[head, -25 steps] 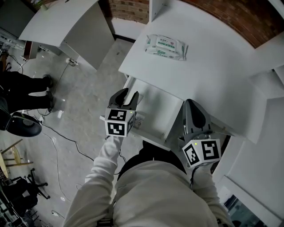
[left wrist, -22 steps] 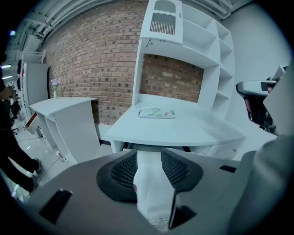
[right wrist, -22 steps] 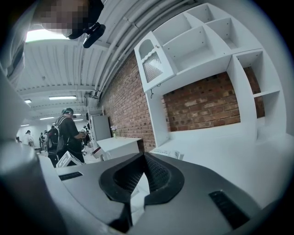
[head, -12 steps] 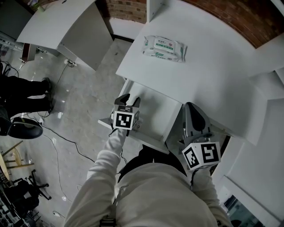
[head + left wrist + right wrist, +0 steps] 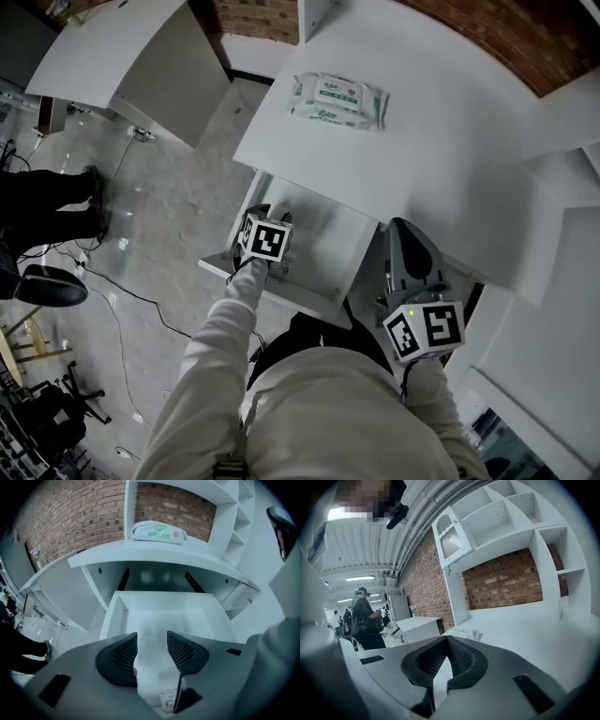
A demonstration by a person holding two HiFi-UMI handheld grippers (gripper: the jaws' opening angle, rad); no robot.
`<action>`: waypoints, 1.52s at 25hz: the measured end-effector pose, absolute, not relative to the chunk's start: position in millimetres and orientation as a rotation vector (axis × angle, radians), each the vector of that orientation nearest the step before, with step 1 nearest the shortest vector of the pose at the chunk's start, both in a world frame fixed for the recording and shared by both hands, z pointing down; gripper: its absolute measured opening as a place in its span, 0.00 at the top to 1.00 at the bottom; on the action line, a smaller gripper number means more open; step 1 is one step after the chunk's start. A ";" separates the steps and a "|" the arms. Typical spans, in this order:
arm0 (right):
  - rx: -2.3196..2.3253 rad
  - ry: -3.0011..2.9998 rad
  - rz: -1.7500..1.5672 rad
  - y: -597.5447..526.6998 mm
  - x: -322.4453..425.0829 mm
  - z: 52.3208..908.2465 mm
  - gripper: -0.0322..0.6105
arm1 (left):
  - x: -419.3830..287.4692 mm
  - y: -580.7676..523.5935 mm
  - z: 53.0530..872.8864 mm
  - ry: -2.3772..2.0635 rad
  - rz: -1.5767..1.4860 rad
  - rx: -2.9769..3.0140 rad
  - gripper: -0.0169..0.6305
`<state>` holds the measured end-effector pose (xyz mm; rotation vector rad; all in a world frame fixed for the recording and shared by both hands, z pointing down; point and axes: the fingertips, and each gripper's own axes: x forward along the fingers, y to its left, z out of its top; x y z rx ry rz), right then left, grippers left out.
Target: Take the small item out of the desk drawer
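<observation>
Now angled steeply down into the open drawer (image 5: pixel 323 246), the left gripper (image 5: pixel 152 641) has its jaws spread wide. They have just been opening further, and their pads press on nothing. The drawer stands pulled out from under the front edge of the white bench (image 5: pixel 441 141), toward the bench's left end.

The small item (image 5: pixel 168 699), a whitish thing with a printed label, lies on the drawer floor close to the front wall, on the drawer's left side. In the left gripper view it sits low in the gap between the jaws, behind their tips and nearer the gripper's body than the pads. It appears to be upright with the label facing the camera, though it is too small to tell its long axis for certain.

That is the relation the pick-up appears to turn on. The jaws are already lined up with the item from side to side, but their tips seem to reach past it toward the back of the drawer. The left gripper would likely need to draw back toward the front wall, or sink further, before closing.

The right gripper (image 5: pixel 446 644) is over the bench's front edge, to the right of the drawer and well apart from the item, its jaws closed on nothing. A pack of wipes (image 5: pixel 337 98) lies toward the bench's back edge, clear of the work.
</observation>
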<state>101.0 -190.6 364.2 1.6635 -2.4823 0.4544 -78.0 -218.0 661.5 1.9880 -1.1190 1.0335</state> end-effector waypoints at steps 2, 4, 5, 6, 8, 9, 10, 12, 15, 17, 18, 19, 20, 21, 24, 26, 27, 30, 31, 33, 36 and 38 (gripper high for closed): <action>1.661 -2.476 0.462 -191.8 102.7 366.7 0.91 | -79.6 -216.6 671.8 -1.103 1.065 1.966 0.65; 1.661 -2.469 0.467 -194.1 105.3 369.5 0.91 | -80.1 -217.3 680.3 -1.090 1.092 1.952 0.65; 1.661 -2.465 0.470 -195.2 106.5 371.1 0.91 | -79.8 -218.0 684.0 -1.084 1.103 1.948 0.65; 1.661 -2.462 0.473 -195.9 107.4 372.7 0.91 | -79.5 -218.2 687.5 -1.077 1.114 1.942 0.65; 1.658 -2.458 0.480 -196.6 107.6 375.5 0.91 | -79.5 -216.6 694.5 -1.062 1.136 1.929 0.64; 1.655 -2.457 0.483 -197.0 107.4 376.3 0.91 | -79.6 -215.5 698.2 -1.054 1.149 1.922 0.64; 1.653 -2.456 0.485 -197.4 107.2 376.8 0.91 | -79.6 -214.6 701.9 -1.047 1.164 1.916 0.64; 1.650 -2.453 0.486 -198.5 107.5 377.1 0.91 | -79.4 -213.2 710.2 -1.034 1.193 1.901 0.63; 1.647 -2.448 0.488 -200.6 108.3 378.5 0.91 | -81.3 -210.5 723.5 -1.016 1.241 1.873 0.63; 1.644 -2.443 0.491 -201.4 109.1 379.9 0.91 | -83.5 -208.1 731.6 -1.008 1.278 1.858 0.63; 1.643 -2.439 0.492 -201.6 109.9 380.7 0.91 | -83.9 -207.1 735.2 -1.005 1.287 1.851 0.63; 1.642 -2.435 0.493 -201.7 110.7 381.5 0.91 | -83.9 -206.3 738.6 -1.003 1.290 1.844 0.63; 1.640 -2.432 0.493 -202.0 111.2 382.3 0.91 | -83.9 -205.9 741.6 -1.002 1.292 1.837 0.63; 1.638 -2.431 0.494 -202.7 111.4 383.3 0.91 | -84.7 -206.0 743.5 -1.002 1.297 1.831 0.63; 1.628 -2.427 0.497 -205.3 111.6 385.4 0.91 | -96.0 -209.7 736.0 -1.030 1.358 1.801 0.63; 1.624 -2.422 0.500 -206.3 113.0 386.6 0.91 | -96.1 -206.7 744.3 -1.016 1.370 1.789 0.63; 1.622 -2.419 0.502 -206.6 113.8 387.5 0.91 | -95.5 -205.0 749.3 -1.008 1.374 1.785 0.63; 1.613 -2.411 0.504 -207.9 115.3 390.3 0.91 | -95.4 -203.7 763.6 -0.997 1.369 1.773 0.63; 1.610 -2.409 0.506 -208.5 115.6 391.5 0.91 | -95.5 -204.0 767.0 -0.995 1.361 1.769 0.64; 1.604 -2.406 0.513 -209.1 116.3 394.5 0.91 | -95.2 -204.7 769.4 -0.992 1.355 1.767 0.64; 1.597 -2.404 0.520 -209.8 116.4 397.5 0.91 | -94.1 -205.3 766.7 -0.987 1.372 1.777 0.65; 1.592 -2.407 0.520 -210.2 115.2 397.4 0.91 | -96.8 -206.4 760.1 -0.994 1.388 1.774 0.66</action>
